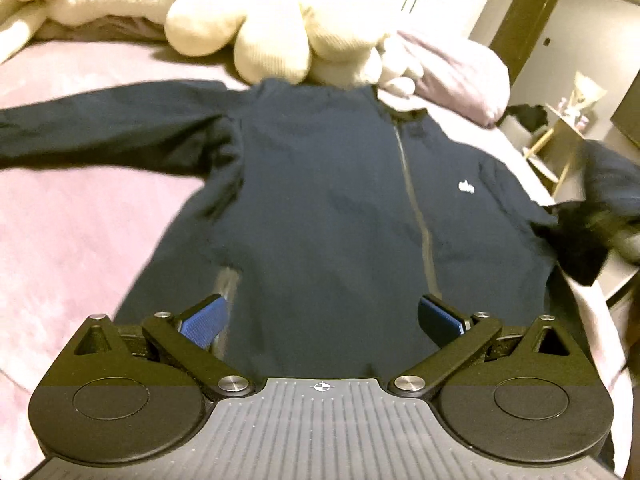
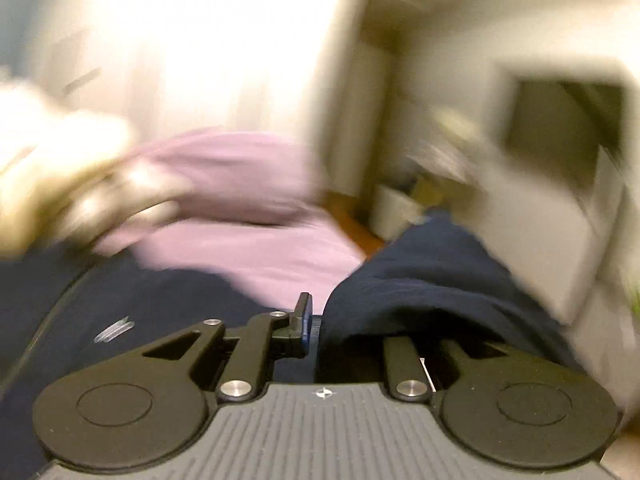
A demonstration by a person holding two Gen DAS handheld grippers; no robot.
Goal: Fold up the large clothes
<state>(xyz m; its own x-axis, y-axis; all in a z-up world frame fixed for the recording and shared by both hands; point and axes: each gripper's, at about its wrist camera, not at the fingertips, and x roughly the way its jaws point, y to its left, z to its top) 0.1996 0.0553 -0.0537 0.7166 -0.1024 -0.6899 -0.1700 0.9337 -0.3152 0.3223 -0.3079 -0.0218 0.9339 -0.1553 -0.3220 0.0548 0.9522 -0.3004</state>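
Observation:
A navy zip-up jacket (image 1: 328, 200) lies front-up on the pink bed sheet (image 1: 80, 240), with a white logo (image 1: 465, 187) on its chest. One sleeve (image 1: 100, 132) stretches flat to the left. My left gripper (image 1: 322, 312) hovers open above the hem, its blue pads (image 1: 204, 320) wide apart with nothing between them. The other sleeve (image 1: 608, 176) is lifted at the right edge. In the blurred right wrist view my right gripper (image 2: 316, 326) is shut on that sleeve (image 2: 432, 272). The cloth drapes over and hides its right finger.
A large cream plush toy (image 1: 272, 32) and a mauve pillow (image 1: 452, 76) lie just past the collar. The bed's right edge drops off beside the jacket, with a small wooden table (image 1: 560, 136) on the floor beyond. Pink sheet lies bare on the left.

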